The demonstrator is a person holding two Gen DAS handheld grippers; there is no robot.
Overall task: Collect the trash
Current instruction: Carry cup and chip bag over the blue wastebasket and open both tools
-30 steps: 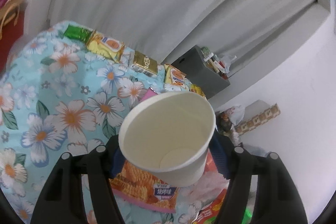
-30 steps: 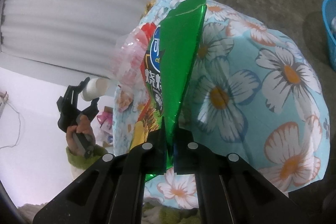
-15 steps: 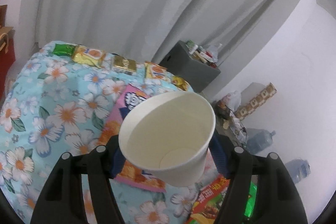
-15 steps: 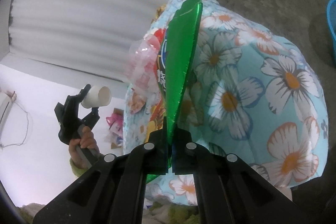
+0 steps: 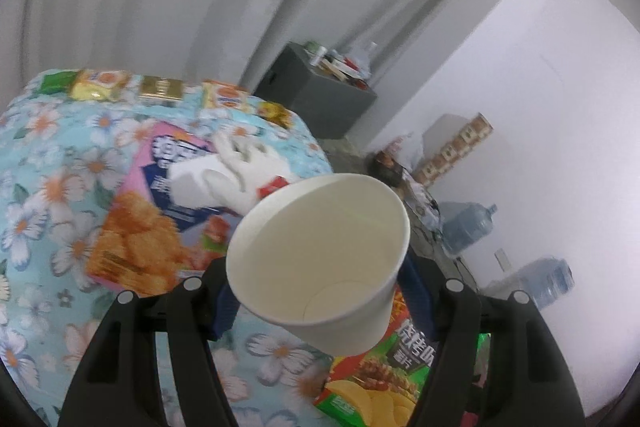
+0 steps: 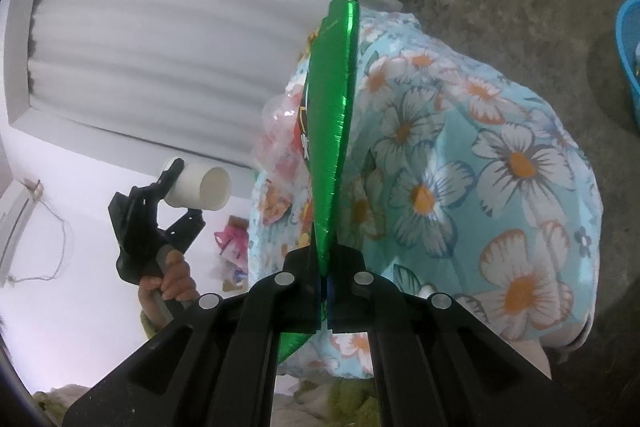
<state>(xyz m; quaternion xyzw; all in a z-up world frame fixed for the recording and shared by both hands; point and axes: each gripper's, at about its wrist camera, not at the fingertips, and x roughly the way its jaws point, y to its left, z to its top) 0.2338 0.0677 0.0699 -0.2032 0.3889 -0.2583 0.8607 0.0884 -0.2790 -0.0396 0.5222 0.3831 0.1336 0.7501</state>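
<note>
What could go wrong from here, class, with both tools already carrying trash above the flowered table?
1. The left tool grips the paper cup across its thin wall; squeezing could crush it or let it slip.
2. The right tool pinches only the green snack bag's lower edge, so the bag may swing into the wrappers beside it.

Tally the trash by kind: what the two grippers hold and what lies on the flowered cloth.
paper cup, in the left gripper: 1
large snack bags: 2 (green snack bag in the right gripper, pink snack bag on the flowered cloth)
small packets along the far edge: 5
white crumpled wad: 1
Total: 9
</note>
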